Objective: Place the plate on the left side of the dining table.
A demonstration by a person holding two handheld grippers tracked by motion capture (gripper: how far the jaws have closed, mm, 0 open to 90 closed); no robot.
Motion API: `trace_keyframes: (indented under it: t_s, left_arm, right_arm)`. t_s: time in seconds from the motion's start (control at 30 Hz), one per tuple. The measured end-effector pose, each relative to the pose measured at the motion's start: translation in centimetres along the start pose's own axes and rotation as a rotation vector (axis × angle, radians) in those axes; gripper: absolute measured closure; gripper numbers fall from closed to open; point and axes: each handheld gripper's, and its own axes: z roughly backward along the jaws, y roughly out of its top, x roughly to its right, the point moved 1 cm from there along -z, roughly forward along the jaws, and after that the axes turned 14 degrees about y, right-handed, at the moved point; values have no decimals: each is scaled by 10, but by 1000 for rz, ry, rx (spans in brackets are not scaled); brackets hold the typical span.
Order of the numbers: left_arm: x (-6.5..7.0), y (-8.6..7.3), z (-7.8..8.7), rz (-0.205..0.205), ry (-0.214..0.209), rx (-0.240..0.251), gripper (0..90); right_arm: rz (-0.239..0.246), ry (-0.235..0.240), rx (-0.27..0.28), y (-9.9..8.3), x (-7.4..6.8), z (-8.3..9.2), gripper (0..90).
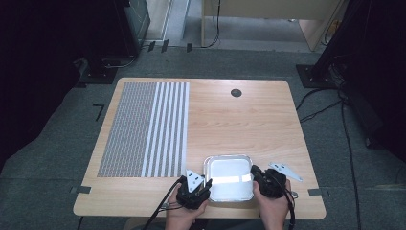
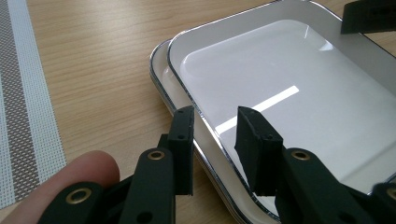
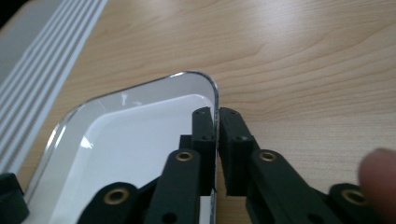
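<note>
While its rim is pinched, the glossy white rectangular tray gleams.

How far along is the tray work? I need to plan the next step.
Done: the right gripper is clamped on the upper tray's rim. In hand: the left gripper straddles the opposite rim, jaws open. Left: closing that grip and lifting the upper tray off the lower tray.
</note>
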Motion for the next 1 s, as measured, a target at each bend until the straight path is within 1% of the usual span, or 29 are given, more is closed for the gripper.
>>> trace_keyframes:
  t_s: [0.03, 0.07, 0.1, 0.13, 0.2, 0.23, 0.27, 0.3, 0.33, 0.37, 0.4, 0.43, 0.47, 0.5, 0.6, 0.63, 0.67, 0.7, 0.77, 0.8, 0.83, 1.0]
  left_arm:
    - [0, 0, 0, 0, 1, 3, 680]
    - [0, 0, 0, 0, 1, 3, 681]
    - [1, 0, 1, -1, 2, 7, 682]
    - [1, 0, 1, -2, -2, 7, 682]
    - [2, 0, 1, -8, -4, 8, 682]
    - [2, 0, 1, -6, -5, 6, 682]
    - [2, 0, 1, -6, -5, 6, 681]
    - [1, 0, 1, 6, -15, 6, 675]
    - [1, 0, 1, 6, -15, 6, 674]
    - [0, 1, 2, 19, -28, 6, 676]
    - [0, 1, 2, 19, -28, 6, 681]
    - [0, 2, 3, 25, -40, 6, 691]
    - [0, 2, 3, 29, -49, 5, 691]
    - [0, 2, 3, 30, -52, 1, 721]
    - [-2, 2, 2, 38, -54, -9, 757]
    - [-7, 4, 2, 70, -67, -36, 772]
    - [-7, 4, 2, 70, -67, -36, 798]
    - [-11, 5, 2, 71, -40, -45, 808]
    - [-13, 5, 2, 74, -37, -47, 816]
    - [-15, 6, 2, 74, -18, -48, 835]
    - [-17, 6, 3, 71, -10, -46, 843]
    - [-23, 9, 5, 75, -1, -47, 855]
  right_arm:
    - [10, -9, -17, -1, -1, -2, 842]
    - [10, -9, -17, -1, -1, -2, 842]
    - [6, -28, -38, -4, -1, -7, 871]
    - [6, -28, -38, -4, -1, -7, 871]
    - [-18, -30, -32, -4, -1, -7, 888]
    - [-44, -43, -16, -3, 0, -6, 895]
    - [-44, -43, -16, -3, 0, -6, 895]
    - [-84, -38, -3, -3, 3, -5, 897]
    - [-84, -38, -3, -3, 3, -5, 897]
    - [-101, -41, 8, -4, 3, -3, 897]
    - [-101, -41, 8, -4, 3, -3, 897]
    - [-115, -35, 19, -5, 1, -1, 897]
    - [-115, -35, 19, -5, 1, -1, 897]
    - [-127, -20, 22, -5, -1, 0, 897]
    - [-131, -26, 29, -6, -3, 0, 896]
    - [-140, -19, 31, -6, -5, 1, 895]
    - [-140, -19, 31, -6, -5, 1, 895]
    - [-159, 1, 27, -8, -7, 2, 892]
    - [-162, 7, 26, -8, -9, 2, 891]
    - [-147, 5, 26, -10, -15, 2, 892]
    - [-148, 7, 24, -11, -17, 1, 893]
    - [-158, 15, 15, -12, -21, -2, 896]
